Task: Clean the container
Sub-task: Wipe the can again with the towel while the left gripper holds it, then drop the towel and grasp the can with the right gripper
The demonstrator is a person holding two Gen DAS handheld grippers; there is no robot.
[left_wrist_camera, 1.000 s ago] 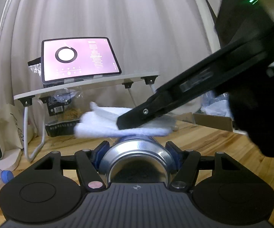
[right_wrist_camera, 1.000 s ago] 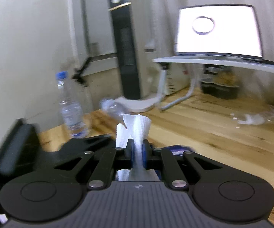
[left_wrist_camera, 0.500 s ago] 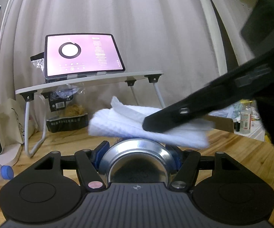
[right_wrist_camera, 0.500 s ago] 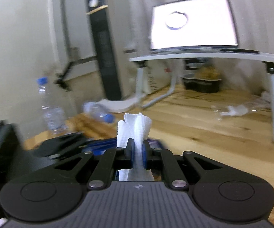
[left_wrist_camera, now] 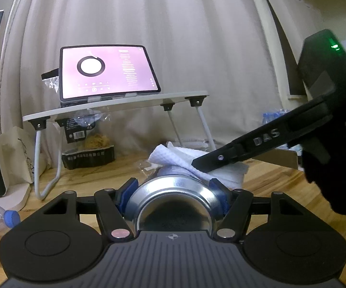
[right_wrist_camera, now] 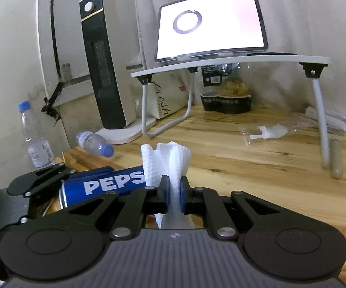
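— Where's the can [left_wrist_camera: 175,192] right now?

— In your left gripper [left_wrist_camera: 174,193]. Its jaws are clamped on the can's sides near the silver base, and the blue pads [left_wrist_camera: 127,192] press on either flank. The base faces the left camera, so the can's long axis runs away from you, toward the far side of the wooden table [left_wrist_camera: 281,180]. In the right wrist view the same can [right_wrist_camera: 101,186] lies on its side at the near left, its lettering reading left to right, held above the table.

— And your right gripper [right_wrist_camera: 173,194]?

— Its jaws are nearly shut, pinching a folded white cloth [right_wrist_camera: 165,165] that sticks up past the pads. In the left wrist view that gripper [left_wrist_camera: 211,162] comes in from the right and slopes down, with the cloth [left_wrist_camera: 173,154] lying over the can's far end.

— So what does the next wipe turn on?

— As I read it, the axis. The cloth meets the can at its far end, across the body, so you'd likely draw it along that length or have the left hand turn the can under it.

— What else is near?

— A plastic bottle [right_wrist_camera: 93,142] lying on the table, a tablet [left_wrist_camera: 105,74] on a small stand [left_wrist_camera: 115,109] farther back.
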